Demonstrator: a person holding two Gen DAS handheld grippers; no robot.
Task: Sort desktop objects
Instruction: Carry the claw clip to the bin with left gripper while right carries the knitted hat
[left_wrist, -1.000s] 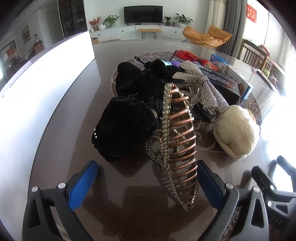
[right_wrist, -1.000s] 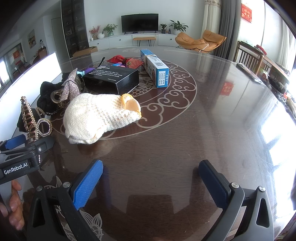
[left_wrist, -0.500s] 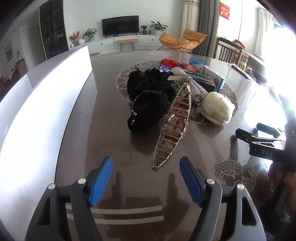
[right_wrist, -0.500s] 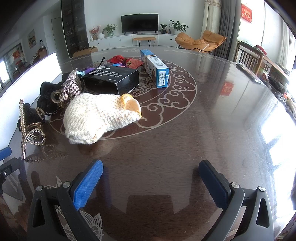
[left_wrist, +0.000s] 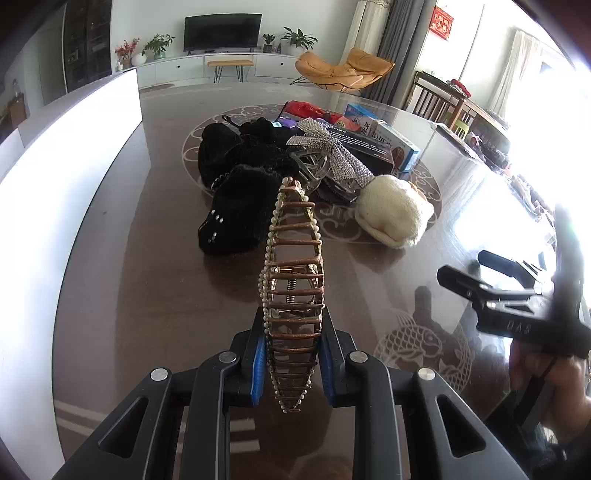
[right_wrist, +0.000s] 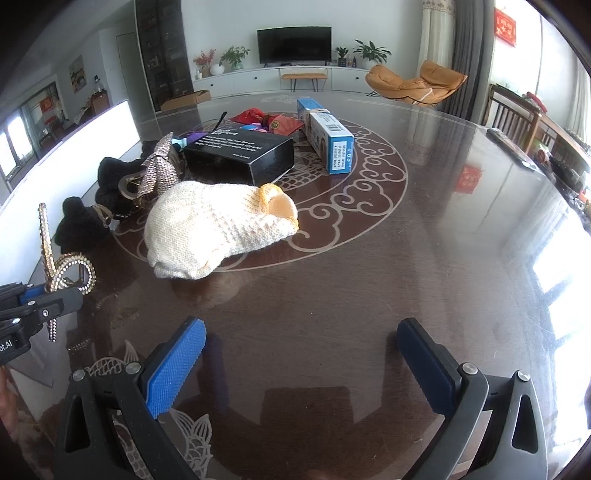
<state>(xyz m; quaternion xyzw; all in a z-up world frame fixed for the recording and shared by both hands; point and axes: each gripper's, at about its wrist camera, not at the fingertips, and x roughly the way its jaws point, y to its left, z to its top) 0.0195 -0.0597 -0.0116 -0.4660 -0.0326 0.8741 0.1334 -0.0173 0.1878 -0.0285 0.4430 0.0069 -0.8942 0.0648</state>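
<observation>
Clamped now, the jaws of the left gripper (left_wrist: 291, 363) pinch the near end of the pearl-edged hair claw (left_wrist: 293, 291), where half a second ago they stood wide apart with the claw lying free on the counter (left_wrist: 166, 288) between them. That closes the grasp: the first accessory is in hand, its far tip pointing away from the jaws toward the pile, and I judge it ready to be lifted off to wherever hair things are to go. Off to that gripper's right, the right gripper (right_wrist: 299, 362) hovers with its jaws spread and nothing between them, only bare counter ahead.

Just beyond the claw's tip lie the black fuzzy scrunchies (left_wrist: 240, 206) and, to their right, the cream knitted piece (left_wrist: 393, 214). Behind those sits the rhinestone bow clip (left_wrist: 328, 155), touching the clear claw clip (left_wrist: 310, 166) under it. Farther still come the black box (right_wrist: 240, 155) and the blue box (right_wrist: 325, 133), both shut, contents unseen, with red packets (right_wrist: 266, 120) behind them. No tray or bin for sorting is visible in either view.
</observation>
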